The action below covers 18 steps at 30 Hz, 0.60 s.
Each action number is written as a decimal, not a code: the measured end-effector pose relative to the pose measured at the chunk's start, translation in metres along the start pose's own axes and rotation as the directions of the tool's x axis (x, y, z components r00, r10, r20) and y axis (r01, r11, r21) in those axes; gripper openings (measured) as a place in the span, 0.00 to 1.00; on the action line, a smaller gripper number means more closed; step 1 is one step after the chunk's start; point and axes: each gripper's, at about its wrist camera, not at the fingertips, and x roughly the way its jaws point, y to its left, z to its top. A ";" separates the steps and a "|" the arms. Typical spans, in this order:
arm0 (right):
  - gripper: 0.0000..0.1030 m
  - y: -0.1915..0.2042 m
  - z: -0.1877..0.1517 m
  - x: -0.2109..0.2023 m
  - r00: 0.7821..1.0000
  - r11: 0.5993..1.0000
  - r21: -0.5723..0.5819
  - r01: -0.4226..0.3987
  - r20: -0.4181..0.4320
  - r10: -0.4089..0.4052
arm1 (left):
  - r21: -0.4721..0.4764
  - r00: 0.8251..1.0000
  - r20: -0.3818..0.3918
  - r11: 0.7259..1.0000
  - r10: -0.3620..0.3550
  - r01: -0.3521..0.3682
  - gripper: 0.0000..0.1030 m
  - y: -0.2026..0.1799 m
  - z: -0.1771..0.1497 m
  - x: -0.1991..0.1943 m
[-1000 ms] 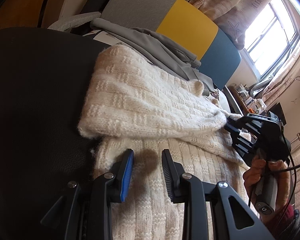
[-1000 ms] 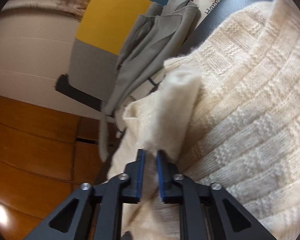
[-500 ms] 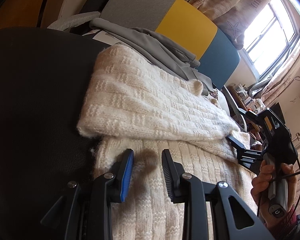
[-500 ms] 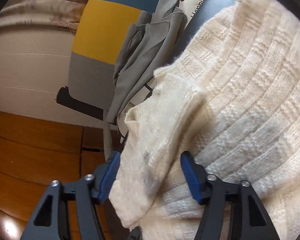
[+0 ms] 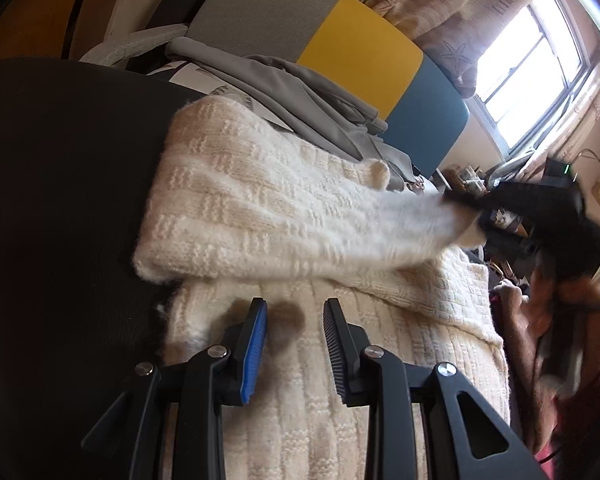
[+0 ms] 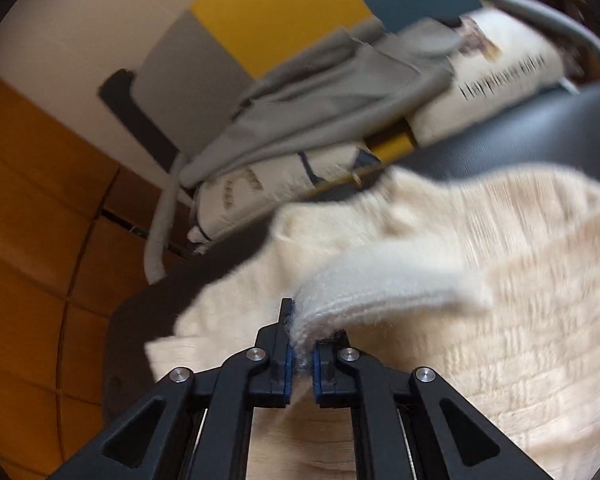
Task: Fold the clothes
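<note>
A cream knitted sweater (image 5: pixel 260 216) lies on a black padded surface (image 5: pixel 60 200), one part folded across the rest. My left gripper (image 5: pixel 294 320) is open and empty, hovering just above the sweater's lower part. My right gripper (image 6: pixel 300 344) is shut on the end of the sweater's folded sleeve (image 6: pixel 380 276) and holds it lifted off the body of the sweater (image 6: pixel 520 340). In the left wrist view the right gripper (image 5: pixel 476 208) is blurred at the far right, at the sleeve's end.
A grey garment (image 5: pixel 300 92) lies on a printed pillow (image 6: pixel 500 80) behind the sweater, against a grey, yellow and blue backrest (image 5: pixel 360 48). Wooden panels (image 6: pixel 32 220) stand to the left. A bright window (image 5: pixel 532 60) and cluttered shelves are at the right.
My right gripper opened half a second ago and has shut on the sleeve end again, lifting it. The sleeve is now raised and stretched. My left gripper has not moved.
</note>
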 end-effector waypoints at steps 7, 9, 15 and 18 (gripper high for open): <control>0.07 0.065 0.040 -0.060 0.985 0.987 -0.123 -0.100 0.126 0.116 | -0.002 1.000 0.020 1.000 0.017 -0.017 0.28 -0.008 0.016 0.006; 0.07 0.069 0.042 -0.076 0.980 0.984 -0.140 -0.108 0.152 0.129 | -0.001 0.999 0.009 0.999 0.048 -0.048 0.28 -0.009 0.021 0.011; 0.07 0.003 0.025 -0.099 0.979 0.998 -0.016 -0.060 0.193 0.062 | -0.027 0.992 0.028 0.992 0.124 -0.123 0.28 0.000 0.021 0.010; 0.07 -0.047 0.006 -0.090 0.989 0.996 0.090 -0.014 0.147 0.001 | -0.031 0.991 0.017 0.991 0.130 -0.129 0.28 0.005 0.014 0.011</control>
